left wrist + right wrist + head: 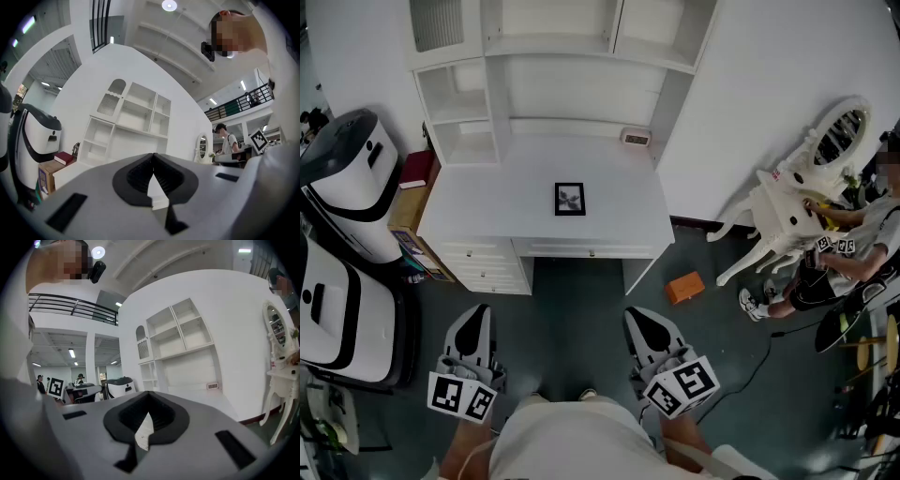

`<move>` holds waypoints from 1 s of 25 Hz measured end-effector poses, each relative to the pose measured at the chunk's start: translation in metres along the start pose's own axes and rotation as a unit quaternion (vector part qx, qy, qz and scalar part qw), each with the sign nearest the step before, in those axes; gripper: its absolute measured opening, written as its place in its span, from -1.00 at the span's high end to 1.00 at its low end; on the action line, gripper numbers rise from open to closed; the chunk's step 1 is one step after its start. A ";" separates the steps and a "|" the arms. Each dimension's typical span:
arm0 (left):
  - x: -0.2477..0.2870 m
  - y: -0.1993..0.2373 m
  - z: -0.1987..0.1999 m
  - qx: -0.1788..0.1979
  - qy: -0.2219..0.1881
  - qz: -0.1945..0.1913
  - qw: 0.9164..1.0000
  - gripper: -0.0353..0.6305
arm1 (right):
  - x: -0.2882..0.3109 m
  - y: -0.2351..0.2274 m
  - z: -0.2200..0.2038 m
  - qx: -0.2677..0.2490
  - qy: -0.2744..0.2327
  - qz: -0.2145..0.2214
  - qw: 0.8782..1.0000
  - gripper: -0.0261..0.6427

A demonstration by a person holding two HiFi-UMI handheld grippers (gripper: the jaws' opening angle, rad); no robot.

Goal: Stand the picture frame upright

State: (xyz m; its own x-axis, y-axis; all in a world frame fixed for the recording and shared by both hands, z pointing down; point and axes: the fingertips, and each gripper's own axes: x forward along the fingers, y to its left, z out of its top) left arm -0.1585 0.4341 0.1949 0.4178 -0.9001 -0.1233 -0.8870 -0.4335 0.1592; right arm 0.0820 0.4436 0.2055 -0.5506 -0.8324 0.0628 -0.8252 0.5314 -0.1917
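The left tongs (pixel 475 317) and right tongs (pixel 645 321) are being held clenched, empty, short of the flat-lying picture frame (pixel 570 199); approach and opening are being awaited.

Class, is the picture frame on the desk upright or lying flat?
Lying flat: the frame shows its whole face to the head view, on the desk.

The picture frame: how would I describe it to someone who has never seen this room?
Find the white desk with shelves above it. The picture frame lies flat near the middle of its top. Its black border makes it the only dark thing there; the pale device sits at the back.
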 end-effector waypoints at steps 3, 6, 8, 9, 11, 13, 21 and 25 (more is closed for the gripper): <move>0.003 -0.004 0.001 -0.001 -0.002 0.000 1.000 0.84 | -0.001 -0.004 0.000 0.001 0.003 0.001 1.000 0.90; 0.004 -0.004 0.000 -0.005 -0.004 0.002 1.000 0.84 | 0.001 -0.006 -0.001 0.001 0.004 0.003 1.000 0.90; 0.004 -0.005 -0.001 -0.007 -0.003 0.004 1.000 0.84 | 0.001 -0.007 -0.002 0.000 0.005 0.006 1.000 0.90; 0.003 -0.005 -0.002 -0.007 -0.003 0.005 1.000 0.84 | 0.002 -0.007 -0.002 0.000 0.006 0.007 1.000 0.90; 0.002 -0.005 -0.004 -0.006 -0.004 0.010 1.000 0.84 | 0.002 -0.007 -0.004 0.001 0.010 0.013 1.000 0.90; 0.002 -0.005 -0.005 -0.002 -0.005 0.018 1.000 0.84 | 0.003 -0.005 -0.007 0.012 0.015 0.031 0.999 0.90; 0.008 -0.004 -0.027 -0.015 0.021 0.040 0.999 0.45 | 0.000 -0.014 -0.025 0.033 0.049 0.077 0.995 0.31; 0.014 -0.001 -0.037 -0.021 0.032 0.063 0.997 -0.25 | -0.006 -0.041 -0.024 0.056 0.034 0.052 0.996 -0.22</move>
State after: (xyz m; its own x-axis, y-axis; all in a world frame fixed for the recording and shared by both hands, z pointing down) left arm -0.1445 0.4200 0.2294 0.3167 -0.9478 -0.0369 -0.9247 -0.3171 0.2104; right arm 0.1163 0.4302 0.2364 -0.6434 -0.7587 0.1022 -0.7457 0.5909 -0.3079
